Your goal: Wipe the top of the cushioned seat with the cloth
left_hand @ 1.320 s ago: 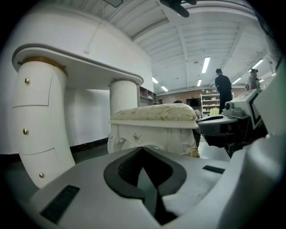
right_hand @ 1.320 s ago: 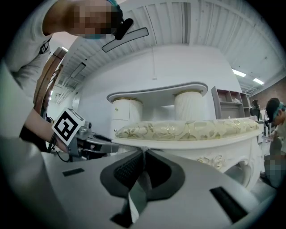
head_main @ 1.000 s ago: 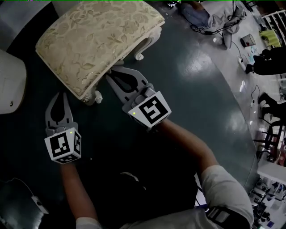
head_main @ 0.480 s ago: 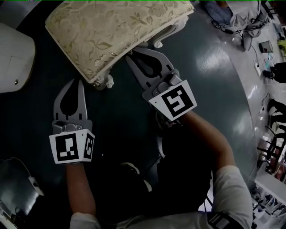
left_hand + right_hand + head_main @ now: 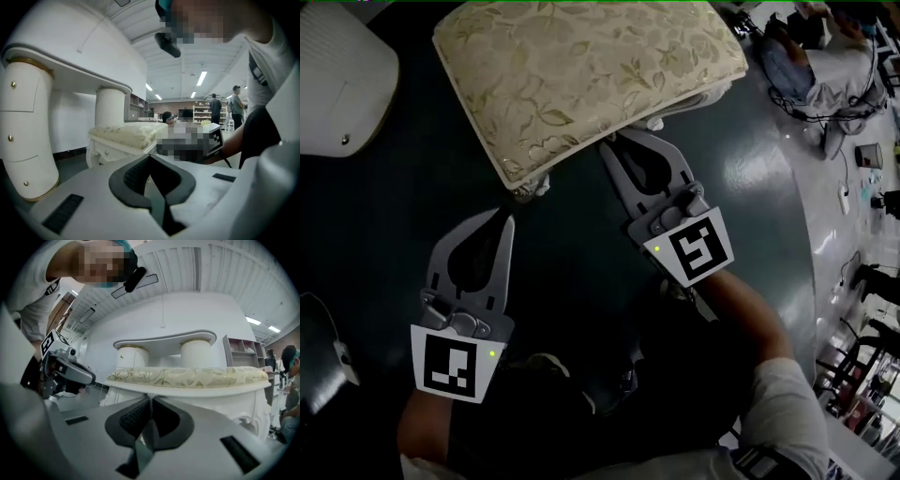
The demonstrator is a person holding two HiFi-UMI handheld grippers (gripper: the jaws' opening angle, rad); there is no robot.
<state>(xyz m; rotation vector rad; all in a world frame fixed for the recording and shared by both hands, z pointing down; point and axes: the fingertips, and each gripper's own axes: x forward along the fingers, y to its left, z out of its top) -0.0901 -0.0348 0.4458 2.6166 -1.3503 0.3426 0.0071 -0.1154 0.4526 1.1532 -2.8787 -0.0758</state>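
Note:
The cushioned seat (image 5: 581, 75) has a cream floral top on a white carved frame and fills the upper middle of the head view. No cloth shows in any view. My right gripper (image 5: 612, 143) is shut with nothing between its jaws, its tips just under the seat's front edge. In the right gripper view the seat (image 5: 187, 376) spans the picture right behind the closed tips (image 5: 150, 398). My left gripper (image 5: 508, 217) is shut and empty, its tips a little short of the seat's near corner leg. The seat (image 5: 124, 131) stands beyond its tips (image 5: 150, 155).
A white dressing table (image 5: 164, 341) stands behind the seat, and its rounded pedestal (image 5: 28, 117) is close on the left. Its white top (image 5: 337, 75) shows at the upper left. Cables and people (image 5: 825, 66) are at the far right. The floor (image 5: 750, 187) is dark and glossy.
The head view has swung, so the seat sits more to the middle. My left gripper has come closer to the seat's corner. The right gripper's tips stay at the front edge.

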